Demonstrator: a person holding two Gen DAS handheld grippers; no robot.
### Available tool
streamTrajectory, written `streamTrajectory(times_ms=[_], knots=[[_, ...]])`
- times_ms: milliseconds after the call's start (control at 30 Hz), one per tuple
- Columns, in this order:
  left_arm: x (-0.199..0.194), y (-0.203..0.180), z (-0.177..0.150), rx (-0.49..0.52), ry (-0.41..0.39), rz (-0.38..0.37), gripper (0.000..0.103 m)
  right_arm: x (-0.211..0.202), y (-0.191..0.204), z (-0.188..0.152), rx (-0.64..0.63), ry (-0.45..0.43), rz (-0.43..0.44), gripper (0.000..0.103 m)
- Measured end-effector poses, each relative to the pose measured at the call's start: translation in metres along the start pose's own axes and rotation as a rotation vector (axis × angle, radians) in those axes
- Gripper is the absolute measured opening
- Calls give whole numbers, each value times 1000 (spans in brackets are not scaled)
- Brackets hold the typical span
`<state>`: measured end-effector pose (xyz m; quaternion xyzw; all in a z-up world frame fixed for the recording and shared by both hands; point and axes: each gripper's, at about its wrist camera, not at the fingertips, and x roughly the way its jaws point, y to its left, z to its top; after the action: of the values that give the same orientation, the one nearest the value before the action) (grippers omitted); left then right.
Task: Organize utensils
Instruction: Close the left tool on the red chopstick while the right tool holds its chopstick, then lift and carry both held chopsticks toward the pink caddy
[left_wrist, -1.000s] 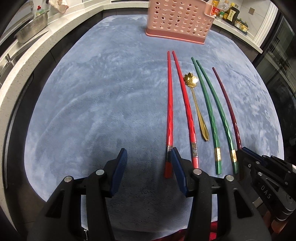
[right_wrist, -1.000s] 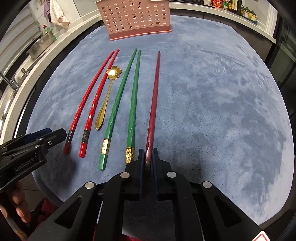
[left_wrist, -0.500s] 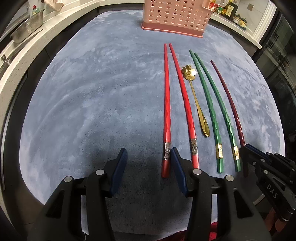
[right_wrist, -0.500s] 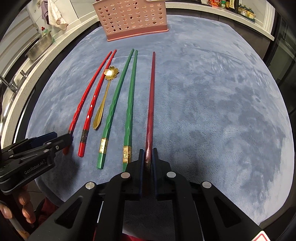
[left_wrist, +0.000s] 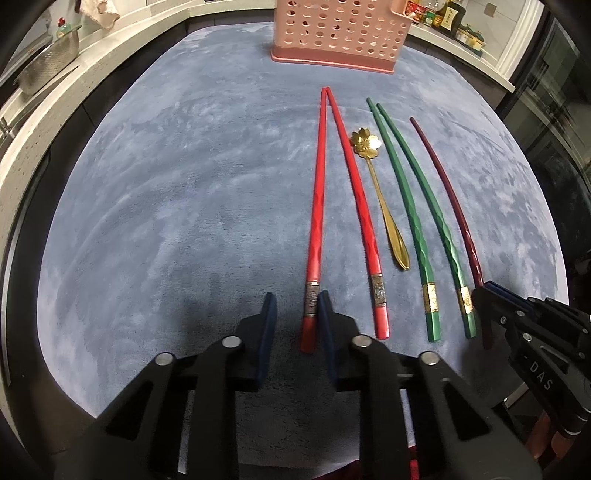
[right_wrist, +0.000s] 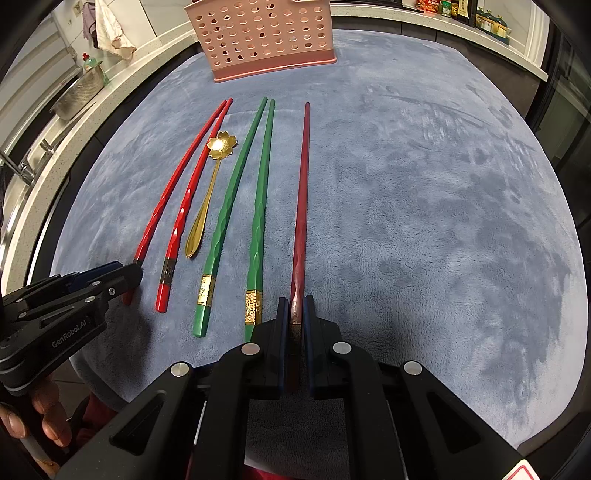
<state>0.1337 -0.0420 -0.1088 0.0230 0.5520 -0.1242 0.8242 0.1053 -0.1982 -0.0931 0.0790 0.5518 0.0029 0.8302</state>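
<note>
1. The left gripper (left_wrist: 294, 308) is closing its jaws around the butt of the outer red chopstick (left_wrist: 318, 206); a gap shows on its left side
2. The right gripper (right_wrist: 295, 314) pinches the dark red chopstick (right_wrist: 301, 206)
3. Second red chopstick (left_wrist: 356, 192), gold spoon (left_wrist: 380, 199) and green chopsticks (left_wrist: 413, 218) lie alongside on the blue mat (left_wrist: 184, 184)
4. The pink basket (left_wrist: 336, 33) stands at the far edge

Wide stretches of bare grey-blue plush mat (left_wrist: 166, 221) lie open either side of the utensil row; a pink perforated plastic basket (left_wrist: 338, 33) blocks the far edge.
</note>
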Motion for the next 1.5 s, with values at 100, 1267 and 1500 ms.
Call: streamTrajectory(times_ms=[100,1267,1500], knots=[[0,-1,0,6,1,-5,12,0,0,0,-2,0,-1,7],[-115,25,64,-56,-268,-24,8,-114,-14,75,36,-304,20,7],[-141,29,99,-46,-348,-1,7,-136,-19,114,37,-398,27,7]])
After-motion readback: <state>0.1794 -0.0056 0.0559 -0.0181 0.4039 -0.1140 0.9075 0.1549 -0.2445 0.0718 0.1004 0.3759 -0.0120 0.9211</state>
